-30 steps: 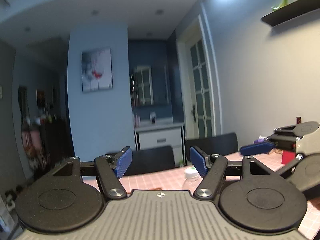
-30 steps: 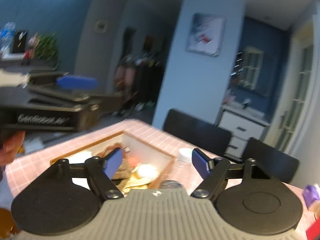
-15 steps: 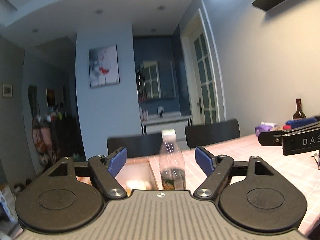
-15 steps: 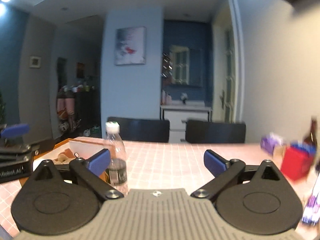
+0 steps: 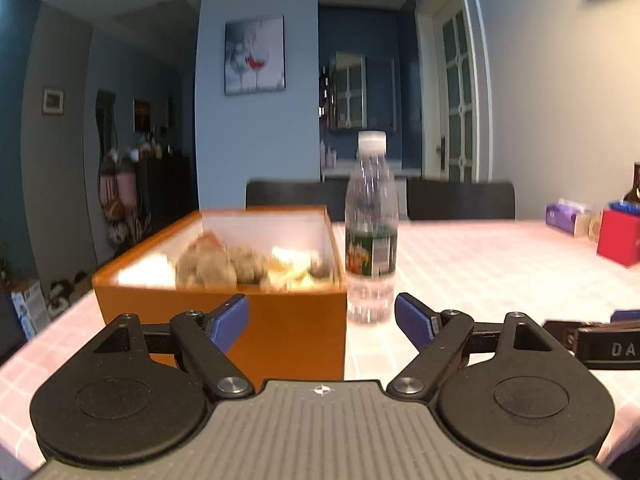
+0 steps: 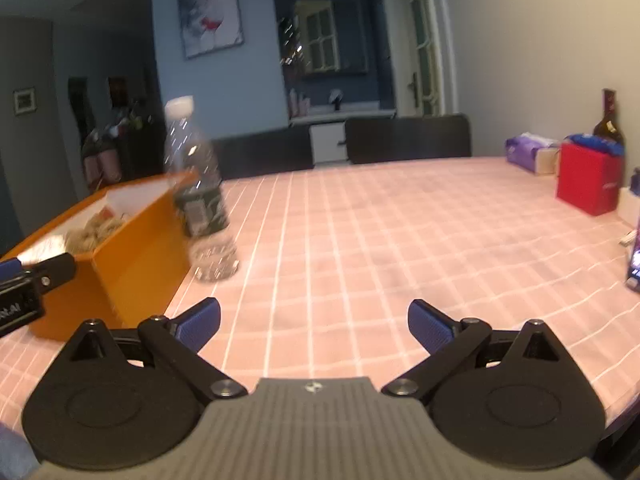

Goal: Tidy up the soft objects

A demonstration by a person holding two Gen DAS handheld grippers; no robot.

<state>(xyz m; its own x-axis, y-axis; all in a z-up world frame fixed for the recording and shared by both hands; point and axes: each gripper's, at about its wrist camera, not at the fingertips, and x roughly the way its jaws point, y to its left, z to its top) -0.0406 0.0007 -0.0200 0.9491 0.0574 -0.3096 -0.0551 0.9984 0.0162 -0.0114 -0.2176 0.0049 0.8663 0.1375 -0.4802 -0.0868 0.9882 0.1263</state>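
Observation:
An orange box [image 5: 256,320] stands on the pink checked table, holding a grey-brown plush toy [image 5: 224,266] and other blurred soft items. The box also shows in the right wrist view [image 6: 136,236] at left. My left gripper [image 5: 322,320] is open and empty, just in front of the box's near wall. My right gripper [image 6: 314,324] is open and empty, low over bare tablecloth to the right of the box. Each gripper shows at the edge of the other's view.
A clear water bottle [image 5: 371,232] stands upright by the box's right side; it also shows in the right wrist view [image 6: 200,196]. A red bag [image 6: 588,184], a purple tissue pack [image 6: 528,152] and a dark bottle [image 6: 608,120] are at far right. Two black chairs [image 6: 404,138] stand behind the table.
Both grippers have tilted down from the room toward the table. The box and bottle have come into closer view. Both stay open.

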